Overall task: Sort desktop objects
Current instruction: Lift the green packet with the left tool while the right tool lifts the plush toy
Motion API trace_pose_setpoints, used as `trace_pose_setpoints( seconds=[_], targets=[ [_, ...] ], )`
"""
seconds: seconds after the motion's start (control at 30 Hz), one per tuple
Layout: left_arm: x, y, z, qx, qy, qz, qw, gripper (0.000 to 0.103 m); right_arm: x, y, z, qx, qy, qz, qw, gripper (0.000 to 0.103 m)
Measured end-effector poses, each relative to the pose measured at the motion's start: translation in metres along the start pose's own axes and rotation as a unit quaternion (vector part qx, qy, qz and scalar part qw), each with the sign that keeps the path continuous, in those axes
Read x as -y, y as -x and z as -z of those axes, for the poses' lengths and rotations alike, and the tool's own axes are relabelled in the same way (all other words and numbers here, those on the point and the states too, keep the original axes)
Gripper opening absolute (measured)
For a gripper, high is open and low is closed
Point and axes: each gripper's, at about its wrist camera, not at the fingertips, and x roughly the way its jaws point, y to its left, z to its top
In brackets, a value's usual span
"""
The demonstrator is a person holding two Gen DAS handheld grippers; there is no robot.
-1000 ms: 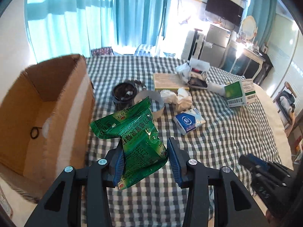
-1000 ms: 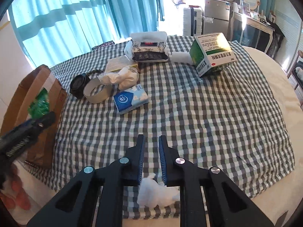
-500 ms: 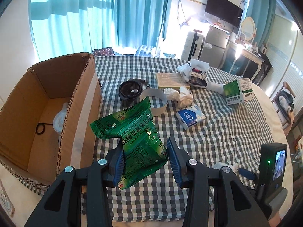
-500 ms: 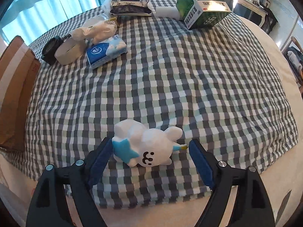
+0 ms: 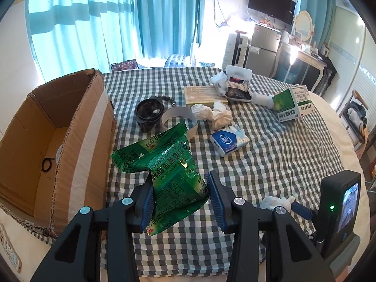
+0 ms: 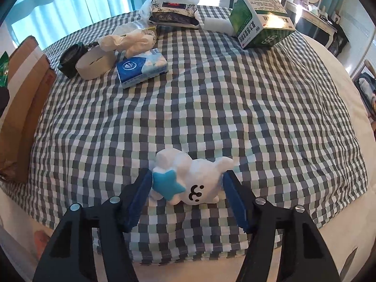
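Note:
My left gripper [image 5: 180, 198] is shut on a crinkled green foil packet [image 5: 164, 176] and holds it above the checked tablecloth, just right of the open cardboard box [image 5: 47, 141]. My right gripper [image 6: 186, 193] is closed around a white plush toy with a blue star [image 6: 188, 181] near the table's front edge; its blue pads [image 6: 139, 193] press both sides of the toy. The plush [image 5: 278, 201] and the right gripper also show in the left wrist view at lower right.
A blue tissue pack [image 6: 142, 67], tape ring [image 6: 95, 64], black cup [image 6: 70, 57], crumpled tissue [image 6: 128, 41], green medicine box [image 6: 259, 27] and patterned wipes pack [image 6: 174, 11] lie at the back. The box holds a black hair tie [image 5: 47, 165].
My right gripper opened wide, came down around the plush toy and has closed in on it. My left gripper still holds the green packet and has pulled back slightly beside the box.

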Motion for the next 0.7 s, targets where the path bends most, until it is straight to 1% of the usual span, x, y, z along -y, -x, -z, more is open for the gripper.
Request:
trace_pose_setpoints(
  seconds=[0.03,0.07,0.1,0.17,0.2,0.23,0.33,0.37,0.4,0.57,0.63,0.67,0.7],
  targets=[
    [0.002,-0.001,0.000,-0.001,-0.001,0.001,1.0000,0.043,-0.001,-0.003,0.000,-0.005,0.005,0.009,1.000,0.067],
    [0.004,-0.001,-0.001,-0.001,-0.002,0.002,1.0000,0.043,-0.003,-0.007,0.000,-0.011,0.009,0.021,1.000,0.074],
    [0.006,-0.002,-0.001,-0.001,-0.004,0.003,1.0000,0.043,-0.004,-0.011,0.000,-0.018,0.013,0.028,0.999,0.076],
    [0.010,-0.003,-0.002,0.000,-0.010,0.003,0.9999,0.043,-0.008,-0.021,0.002,-0.031,0.021,0.038,0.999,0.075],
    [0.011,-0.003,-0.003,0.001,-0.012,0.004,0.9999,0.043,-0.009,-0.023,0.002,-0.028,0.023,0.042,0.998,0.074],
    [0.012,-0.004,-0.003,0.000,-0.013,0.005,0.9999,0.043,-0.009,-0.024,0.002,-0.025,0.024,0.043,0.998,0.072],
    [0.011,-0.010,-0.004,-0.002,-0.012,0.006,0.9999,0.043,-0.008,-0.024,-0.001,-0.016,0.023,0.047,0.999,0.056],
    [0.011,-0.012,-0.004,-0.004,-0.012,0.006,0.9999,0.043,-0.008,-0.024,-0.002,-0.014,0.023,0.050,0.998,0.046],
    [0.011,-0.014,-0.004,-0.005,-0.012,0.005,0.9999,0.043,-0.007,-0.024,-0.003,-0.011,0.022,0.053,0.998,0.039],
    [0.007,-0.029,-0.006,-0.009,-0.009,0.007,0.9999,0.043,-0.008,-0.027,-0.004,-0.007,0.029,0.060,0.998,0.041],
    [0.006,-0.035,-0.006,-0.009,-0.008,0.010,0.9999,0.043,-0.009,-0.029,-0.003,-0.004,0.032,0.068,0.997,0.049],
    [0.006,-0.037,-0.005,-0.010,-0.008,0.010,0.9999,0.043,-0.009,-0.029,-0.003,-0.001,0.033,0.071,0.997,0.056],
    [0.005,-0.040,-0.005,-0.011,-0.007,0.010,0.9999,0.043,-0.008,-0.030,-0.004,0.003,0.032,0.073,0.997,0.058]
  ],
)
